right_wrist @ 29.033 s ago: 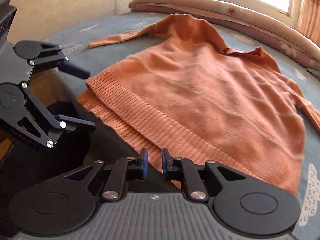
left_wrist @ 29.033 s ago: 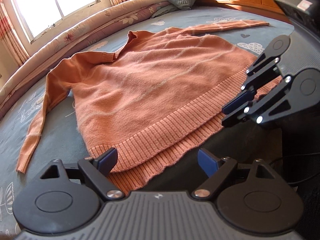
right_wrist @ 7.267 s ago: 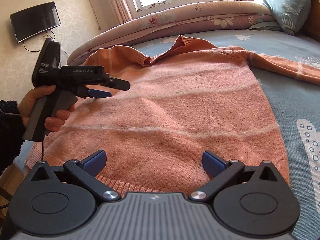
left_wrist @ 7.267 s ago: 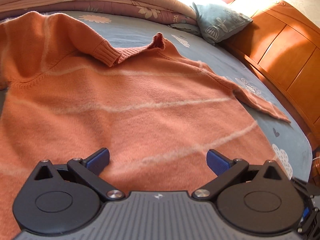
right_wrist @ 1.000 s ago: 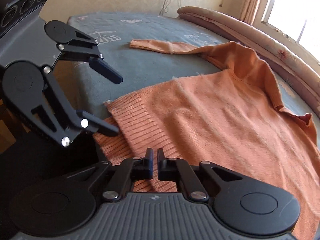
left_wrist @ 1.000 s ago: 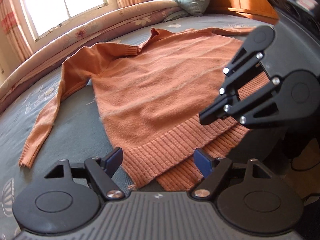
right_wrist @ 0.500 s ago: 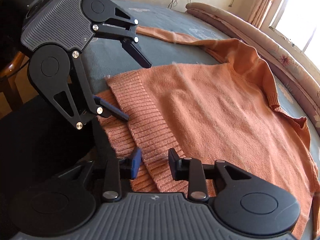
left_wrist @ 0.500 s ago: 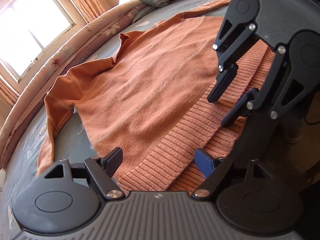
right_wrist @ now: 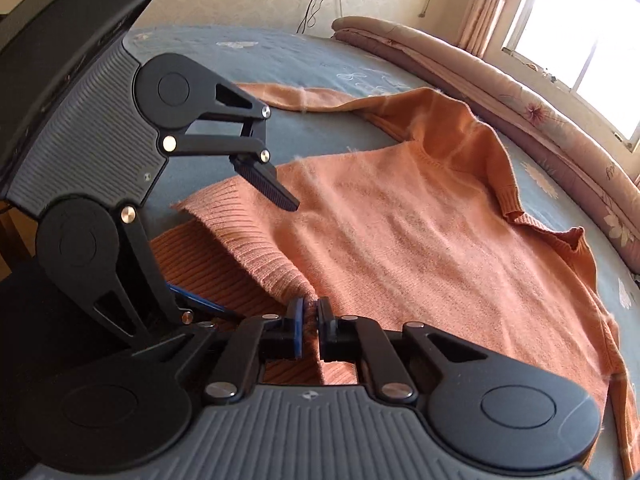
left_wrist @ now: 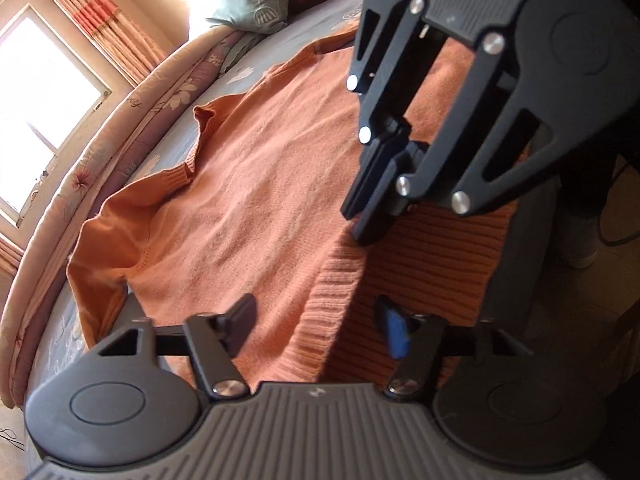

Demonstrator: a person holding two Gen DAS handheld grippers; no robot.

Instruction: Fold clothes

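Hem [right_wrist: 256, 252] of the orange sweater [right_wrist: 400, 240] is being pinched by the closed right gripper [right_wrist: 308, 320]; the left gripper [left_wrist: 320, 320], just closing, is still being held open astride it, and a joint lift is being called for next.

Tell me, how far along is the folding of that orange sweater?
Barely begun. The sweater lies spread flat on the bed, sleeves out, no fold visible. In hand: the right gripper is pinched shut on the ribbed hem; the left gripper, jaws just closing, straddles the hem without pinching it yet. All folding remains.
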